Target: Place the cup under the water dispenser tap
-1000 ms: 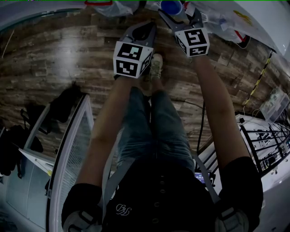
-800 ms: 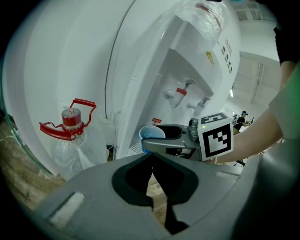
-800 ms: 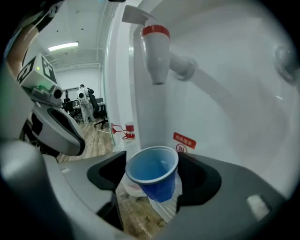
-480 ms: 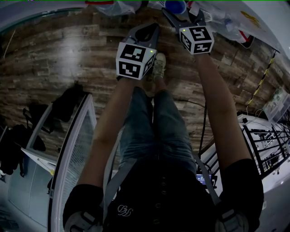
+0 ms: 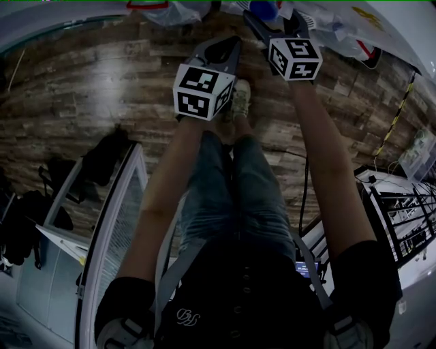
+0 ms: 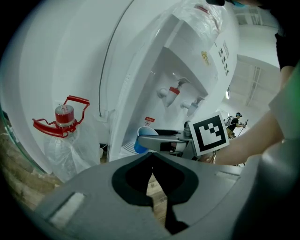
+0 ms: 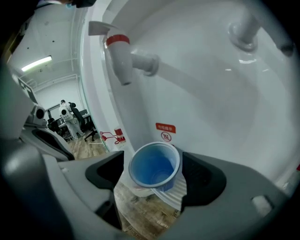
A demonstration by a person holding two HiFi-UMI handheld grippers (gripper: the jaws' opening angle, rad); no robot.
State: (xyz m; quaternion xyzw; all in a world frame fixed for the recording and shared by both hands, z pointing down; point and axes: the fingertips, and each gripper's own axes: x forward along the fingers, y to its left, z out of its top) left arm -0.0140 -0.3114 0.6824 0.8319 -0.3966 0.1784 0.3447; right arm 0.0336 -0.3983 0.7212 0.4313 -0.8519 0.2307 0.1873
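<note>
Blue cup [image 5: 262, 8] at the very top edge of the head view, and I see it between the tips of the right gripper [image 5: 274, 20], with the left gripper [image 5: 225, 48] just beside it, to the left. Left gripper view now: its jaws are pressed together with nothing in them, and the water dispenser [image 6: 187, 61] is at upper right. Right gripper view: jaws easing apart, cup centred between them with the pads just off it, its base over the ribbed drip tray [image 7: 176, 194], red-capped tap [image 7: 119, 51] at upper left.
</note>
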